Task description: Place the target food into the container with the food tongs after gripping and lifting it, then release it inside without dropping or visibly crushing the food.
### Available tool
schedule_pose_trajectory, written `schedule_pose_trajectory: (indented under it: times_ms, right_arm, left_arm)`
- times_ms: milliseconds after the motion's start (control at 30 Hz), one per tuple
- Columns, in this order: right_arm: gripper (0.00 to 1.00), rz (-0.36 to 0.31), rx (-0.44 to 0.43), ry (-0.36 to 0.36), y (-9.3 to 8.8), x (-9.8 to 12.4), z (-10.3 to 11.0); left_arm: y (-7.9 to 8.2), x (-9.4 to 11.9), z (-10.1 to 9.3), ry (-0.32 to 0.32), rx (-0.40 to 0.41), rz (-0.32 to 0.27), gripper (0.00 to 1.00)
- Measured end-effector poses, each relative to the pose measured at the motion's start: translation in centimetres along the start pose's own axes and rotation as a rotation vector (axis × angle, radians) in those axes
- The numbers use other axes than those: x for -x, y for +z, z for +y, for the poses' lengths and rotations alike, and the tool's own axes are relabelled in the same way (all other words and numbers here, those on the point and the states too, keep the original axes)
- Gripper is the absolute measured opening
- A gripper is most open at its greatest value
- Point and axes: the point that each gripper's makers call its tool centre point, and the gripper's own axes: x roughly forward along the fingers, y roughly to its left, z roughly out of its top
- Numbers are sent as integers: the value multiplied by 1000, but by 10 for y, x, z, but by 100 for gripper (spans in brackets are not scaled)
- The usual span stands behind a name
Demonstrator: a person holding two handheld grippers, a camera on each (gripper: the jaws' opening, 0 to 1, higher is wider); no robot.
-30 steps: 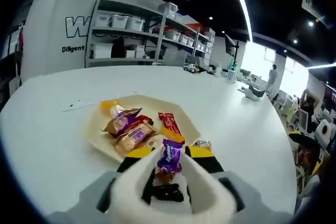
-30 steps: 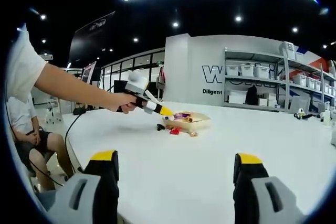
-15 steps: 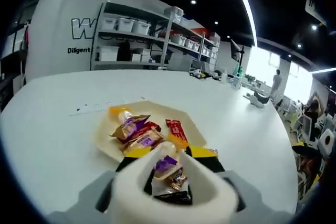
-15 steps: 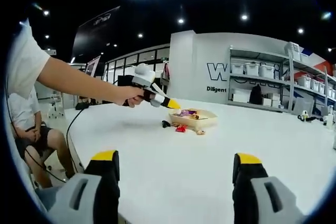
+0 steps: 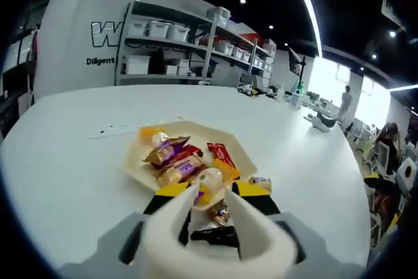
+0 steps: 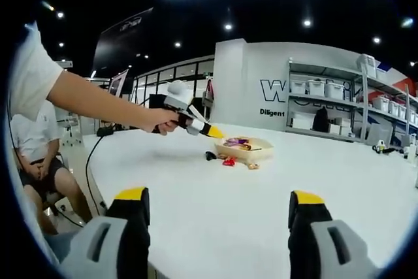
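We are holding the left gripper (image 5: 210, 206) over the tray (image 5: 134, 164) of wrapped snacks (image 5: 175, 161), its jaws apparently empty; next we pick a stray sweet (image 5: 220, 212) off the tabletop (image 5: 59, 155). The right gripper (image 6: 219, 230) is idling wide apart.

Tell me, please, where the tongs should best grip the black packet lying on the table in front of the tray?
Grip the black packet across its narrow middle, coming down from above with the tongs. It seems to lie flat on the table, long side crosswise between the tong arms, so they would likely straddle it there.
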Motion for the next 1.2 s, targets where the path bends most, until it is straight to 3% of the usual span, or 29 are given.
schedule_pose_trajectory:
  times_ms: [633, 933, 1200]
  right_arm:
    - [87, -14, 4, 38, 6, 1, 17]
    - [87, -16, 13, 58, 9, 0, 26]
    - [87, 0, 12, 70, 2, -1, 32]
  left_arm:
    - [-15, 26, -29, -29, -46, 12, 24]
    - [-19, 36, -32, -30, -46, 7, 24]
    - [-32, 45, -38, -39, -34, -1, 24]
